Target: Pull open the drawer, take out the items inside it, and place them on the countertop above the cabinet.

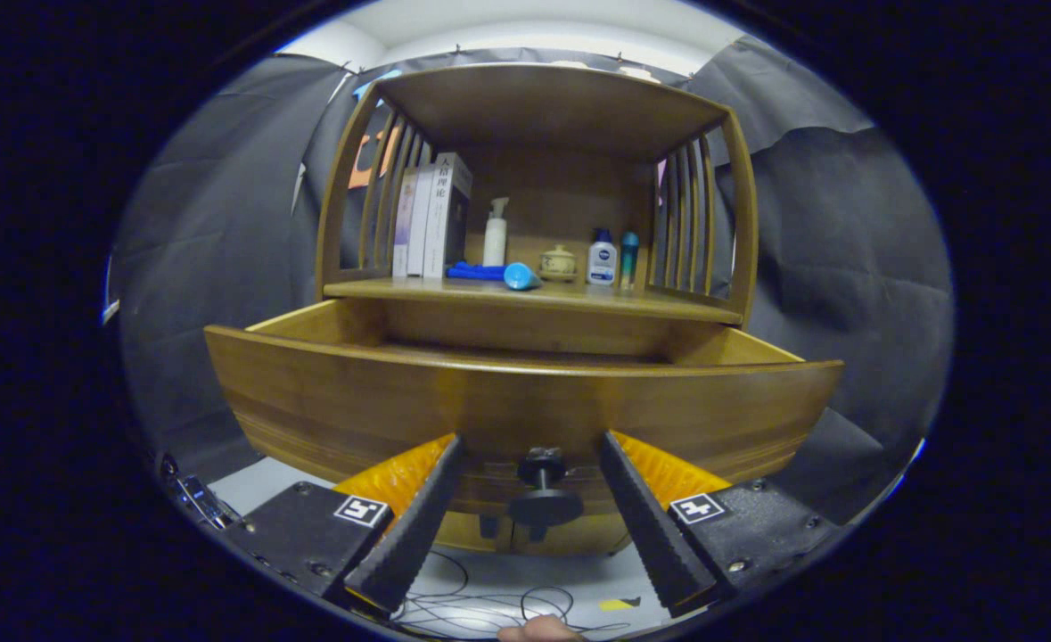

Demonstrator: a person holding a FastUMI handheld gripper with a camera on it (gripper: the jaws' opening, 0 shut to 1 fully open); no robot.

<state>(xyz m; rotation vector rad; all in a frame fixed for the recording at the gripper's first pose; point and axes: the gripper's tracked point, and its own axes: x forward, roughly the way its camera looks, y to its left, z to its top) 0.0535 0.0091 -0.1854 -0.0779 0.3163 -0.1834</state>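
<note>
Wooden and warm brown, the cabinet [534,116] fills the scene, and its drawer [525,406] is pulled out toward the camera, its curved front panel spanning the width ahead of the fingers. The inside of the drawer is hidden behind that front panel, so what lies in it cannot be told. A dark round knob [543,489] juts from the lower middle of the drawer front and sits in the gap between the two fingers, touching neither. The gripper [532,450] stands wide, its fingers apart on either side of the knob and holding nothing, their tips close up to the drawer front.

Above the drawer, the tabletop [668,305] of the cabinet carries a row of things under a slatted upper shelf. A few upright books [431,218] stand at the left end. Beside them is a white pump bottle [495,234], and in front of it lies a blue object [494,273] on its side. Further right sit a small lidded ceramic pot [558,262], a white bottle with a blue cap [603,259], and a slim teal bottle [629,257] just beside it.

Below the fingers, thin cables [480,604] trail over a pale floor, and a fingertip [538,629] of the person shows at the very bottom.
</note>
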